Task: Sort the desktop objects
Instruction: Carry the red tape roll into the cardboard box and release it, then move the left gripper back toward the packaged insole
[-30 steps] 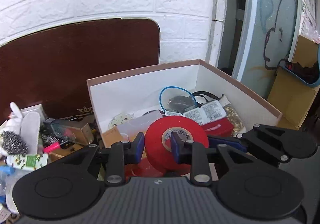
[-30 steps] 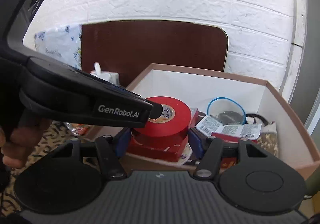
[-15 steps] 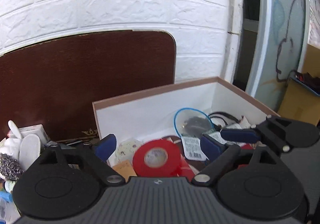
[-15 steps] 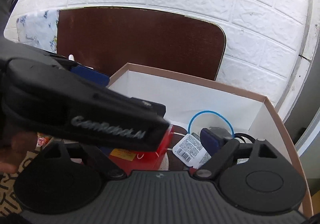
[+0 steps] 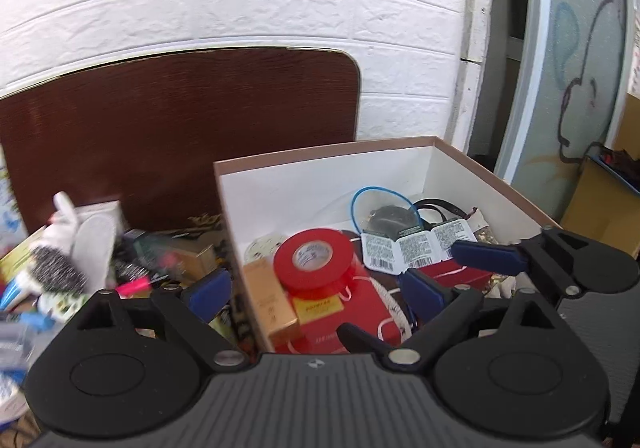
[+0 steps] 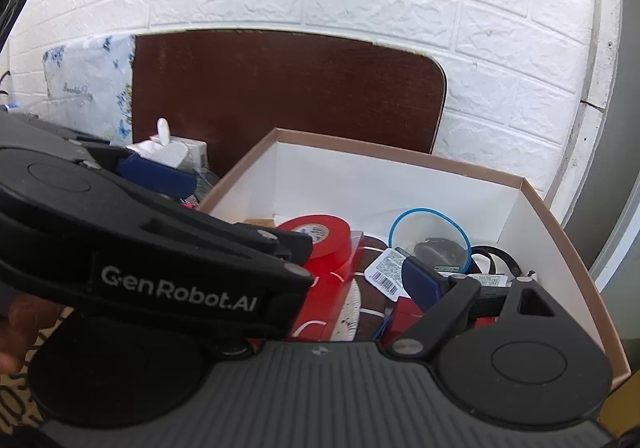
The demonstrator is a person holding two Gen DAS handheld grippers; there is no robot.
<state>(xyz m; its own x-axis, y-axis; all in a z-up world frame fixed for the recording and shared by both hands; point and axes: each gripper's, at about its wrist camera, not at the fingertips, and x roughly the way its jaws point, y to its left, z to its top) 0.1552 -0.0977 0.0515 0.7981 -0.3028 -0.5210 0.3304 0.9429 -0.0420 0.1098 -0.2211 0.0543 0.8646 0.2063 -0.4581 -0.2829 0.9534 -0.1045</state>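
A red tape roll (image 5: 316, 262) lies flat inside the white cardboard box (image 5: 320, 184), on top of a red packet (image 5: 344, 312). My left gripper (image 5: 316, 290) is open and empty, above and in front of the roll, its fingers astride the box's left wall. In the right wrist view the roll (image 6: 320, 234) and the box (image 6: 400, 184) show too. My right gripper (image 6: 320, 284) is open and empty over the box; its left finger is hidden behind the left gripper's body (image 6: 160, 248).
The box also holds a blue ring (image 5: 384, 204), barcode sachets (image 5: 412, 248), a gold carton (image 5: 270, 296) and black straps. Left of the box lies clutter: a steel scourer (image 5: 56, 268), white items, a pink pen (image 5: 134, 284). A brown board (image 5: 180, 128) leans on the brick wall.
My left gripper opened and let go of the red tape roll, which now lies in the box. Both grippers opened and rose and pulled back from it.
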